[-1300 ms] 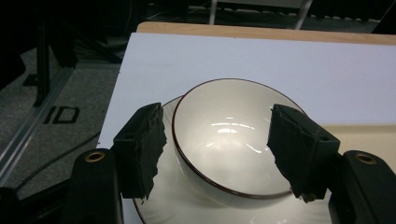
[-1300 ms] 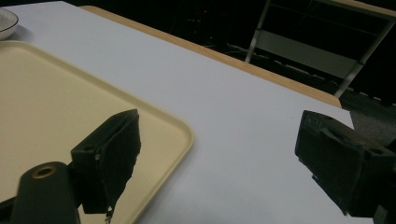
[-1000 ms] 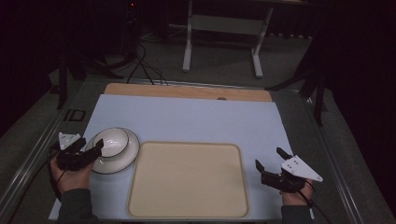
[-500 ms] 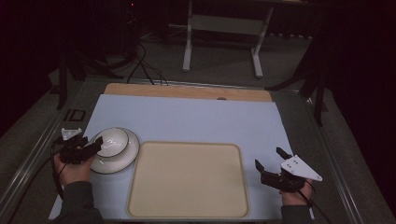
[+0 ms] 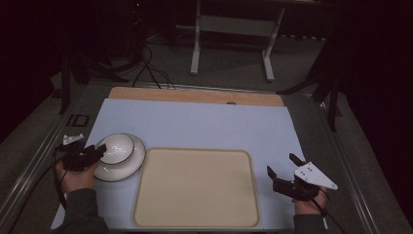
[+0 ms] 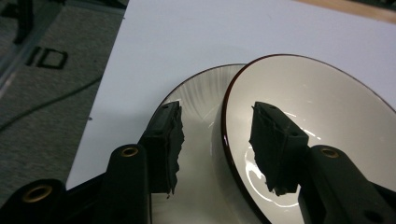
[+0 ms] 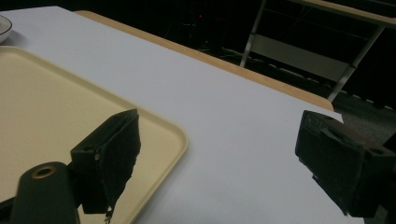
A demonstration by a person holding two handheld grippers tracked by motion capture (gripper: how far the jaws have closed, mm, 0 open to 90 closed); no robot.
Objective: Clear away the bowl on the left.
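Note:
A white bowl (image 5: 117,147) with a dark rim rests in a white plate (image 5: 129,165) at the left of the pale blue mat. My left gripper (image 5: 97,152) reaches over the bowl's left edge. In the left gripper view the bowl (image 6: 327,107) has its rim between my jaws: one pad is inside the bowl, the other over the plate (image 6: 201,102). The jaws have just been closing, and gaps still show on both sides of the rim. My right gripper (image 5: 282,164) rests open at the right of the cream tray (image 5: 195,187), nothing between its fingers (image 7: 116,149).
The cream tray (image 7: 46,93) lies bare in the middle near the front edge. A wooden strip (image 5: 195,95) borders the mat's far side. Beyond the table stand a white frame (image 5: 229,24) and floor cables (image 5: 146,73). Metal rails run along both table sides.
My left gripper has slid right onto the bowl's edge and sunk a little, and its jaws have narrowed around the rim. The right gripper has stayed still.

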